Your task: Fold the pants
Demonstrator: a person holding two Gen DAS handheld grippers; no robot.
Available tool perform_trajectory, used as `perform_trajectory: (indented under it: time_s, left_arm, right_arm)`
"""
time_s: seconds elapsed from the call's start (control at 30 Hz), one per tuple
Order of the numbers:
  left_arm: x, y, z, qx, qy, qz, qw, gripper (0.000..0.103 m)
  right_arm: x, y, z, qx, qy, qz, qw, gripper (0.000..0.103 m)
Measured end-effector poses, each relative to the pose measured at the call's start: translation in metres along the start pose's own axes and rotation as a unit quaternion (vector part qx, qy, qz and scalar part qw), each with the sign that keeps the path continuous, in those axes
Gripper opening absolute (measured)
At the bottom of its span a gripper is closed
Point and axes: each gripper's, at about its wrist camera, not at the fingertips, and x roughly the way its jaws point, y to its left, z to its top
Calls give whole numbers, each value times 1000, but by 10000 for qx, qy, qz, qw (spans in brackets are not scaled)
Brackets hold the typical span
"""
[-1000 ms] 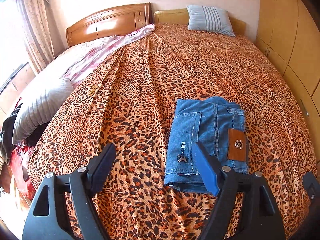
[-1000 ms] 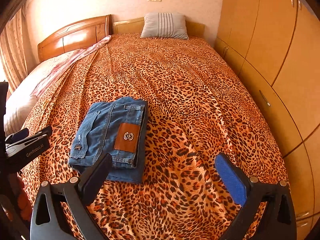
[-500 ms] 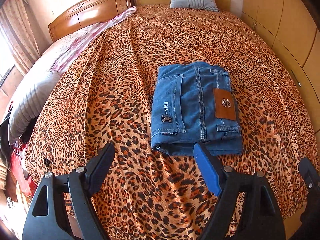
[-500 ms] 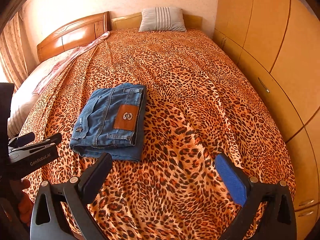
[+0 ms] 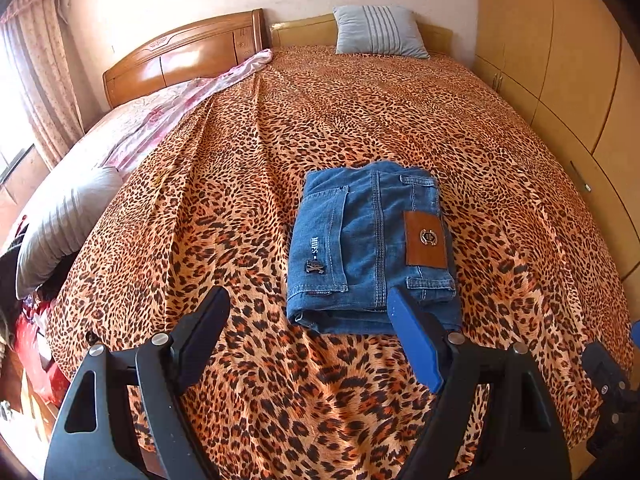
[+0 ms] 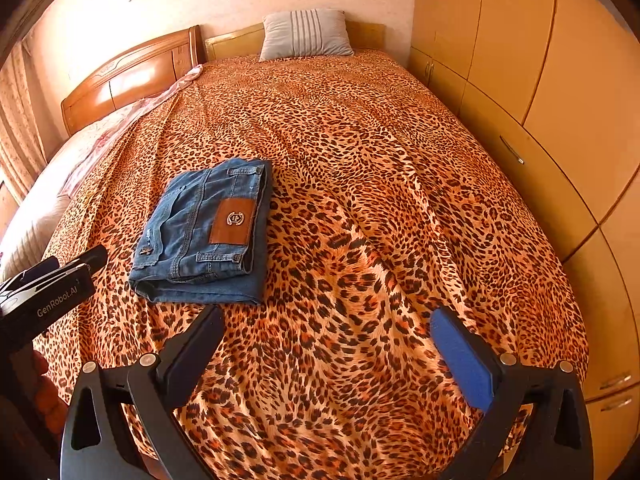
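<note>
Left wrist view looks down a wide bed covered by an orange-and-black leopard-print bedspread [image 5: 248, 184], which fills most of the room between a curved brown wooden headboard [image 5: 180, 56] and a wall of pale yellow wardrobe doors [image 5: 568, 80]. On that bedspread, toward its near end, lie the blue denim pants [image 5: 368, 248], folded into a compact rectangle with a brown leather patch [image 5: 425, 239] facing up. The left gripper [image 5: 308, 320] hangs over the bedspread just short of the pants, its jaws wide apart and holding nothing; its blue-padded finger overlaps the near edge of the pants in the picture, and whether it touches them cannot be told. From the right wrist view, the right gripper [image 6: 326, 334] hovers over bare bedspread to the right of the pants [image 6: 204, 236], jaws likewise spread wide and empty, clearly apart from the denim. A grey striped pillow [image 5: 378, 32] leans at the far end of the bedspread, a pink floral sheet [image 5: 168, 116] lies along its left side, and a grey cushion [image 5: 60, 232] slumps off its near left edge. Nothing lies between either gripper and the pants.
</note>
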Motion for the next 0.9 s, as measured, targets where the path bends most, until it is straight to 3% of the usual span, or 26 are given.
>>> perform_trajectory:
  time_s: [0.1, 0.33, 0.63, 0.9]
  left_arm:
    - [2, -2, 0, -73, 211, -171, 9996, 81]
    - [-15, -9, -5, 63, -77, -306, 9995, 82]
    - [-17, -10, -9, 129, 49, -492, 9987, 82]
    - [-4, 1, -15, 22, 294, -238, 9993, 82]
  right_arm:
    - [-3, -4, -1, 37, -26, -18, 10000, 103]
    - [-6, -11, -5, 67, -35, -87, 9999, 103]
    - [-6, -13, -8, 61, -1, -42, 10000, 103]
    - [8, -10, -8, -69, 238, 49, 9997, 103]
